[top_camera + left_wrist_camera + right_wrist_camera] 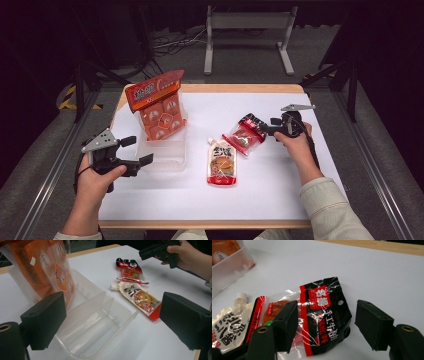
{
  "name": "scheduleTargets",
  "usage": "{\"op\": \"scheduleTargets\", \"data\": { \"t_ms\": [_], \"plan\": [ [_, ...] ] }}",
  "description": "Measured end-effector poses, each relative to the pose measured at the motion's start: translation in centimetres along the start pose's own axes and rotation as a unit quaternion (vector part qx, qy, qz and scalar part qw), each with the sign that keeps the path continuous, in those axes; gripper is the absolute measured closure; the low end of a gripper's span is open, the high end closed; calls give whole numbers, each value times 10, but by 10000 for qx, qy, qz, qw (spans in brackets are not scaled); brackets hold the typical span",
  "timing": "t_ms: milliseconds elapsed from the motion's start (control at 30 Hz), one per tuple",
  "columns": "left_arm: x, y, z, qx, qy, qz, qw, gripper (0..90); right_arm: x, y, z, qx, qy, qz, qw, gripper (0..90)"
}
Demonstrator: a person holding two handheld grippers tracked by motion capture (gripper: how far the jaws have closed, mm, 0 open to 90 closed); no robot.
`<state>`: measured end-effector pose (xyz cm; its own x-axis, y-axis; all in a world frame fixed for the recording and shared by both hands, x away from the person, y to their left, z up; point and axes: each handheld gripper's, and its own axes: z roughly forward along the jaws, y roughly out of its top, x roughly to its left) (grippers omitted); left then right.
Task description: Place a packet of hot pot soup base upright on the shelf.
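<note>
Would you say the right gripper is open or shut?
Open: the right gripper's jaws stand apart on either side of the black-and-red packet.

Black-and-red snack packet [324, 315] showing white characters and a clear window; white spouted pouch [221, 162] carrying black script above a red base; orange printed bag [157, 102] standing in a clear tray [100, 325]; white surface [280, 175] showing a wooden edge.

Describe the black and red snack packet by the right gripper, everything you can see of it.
The black and red snack packet is glossy crinkled film, with a black header bearing white and red print and a clear red-edged part showing orange-brown food. It lies flat on the white table, just beside the spouted sauce pouch. The right gripper straddles its black end, jaws open, not yet clamped.
</note>
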<state>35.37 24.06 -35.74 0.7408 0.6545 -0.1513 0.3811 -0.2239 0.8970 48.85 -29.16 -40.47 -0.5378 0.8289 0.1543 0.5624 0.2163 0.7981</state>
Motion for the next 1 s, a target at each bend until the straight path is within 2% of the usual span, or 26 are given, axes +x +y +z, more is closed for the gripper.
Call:
{"op": "scheduleTargets", "data": {
  "t_ms": [233,267,367,400,600,1000],
  "plan": [
    [-2,-1,1,-121,-62,-118,9998,76,-6,-3,12,49,-10,144,9999,358],
    [-2,-1,1,-146,-50,-82,9998,74,-8,-5,16,77,8,234,9997,358],
    [-2,-1,0,-105,-117,-186,9997,90,-10,-6,18,74,60,320,9994,357],
    [-2,-1,0,-74,-143,-194,9997,118,-12,-8,21,50,141,446,9989,344],
    [-2,-1,1,-27,-113,-108,9999,107,-13,-11,29,21,169,628,9979,331],
    [-1,-2,1,15,-79,-90,9999,107,-10,-17,41,212,98,589,9980,329]
  ]
}}
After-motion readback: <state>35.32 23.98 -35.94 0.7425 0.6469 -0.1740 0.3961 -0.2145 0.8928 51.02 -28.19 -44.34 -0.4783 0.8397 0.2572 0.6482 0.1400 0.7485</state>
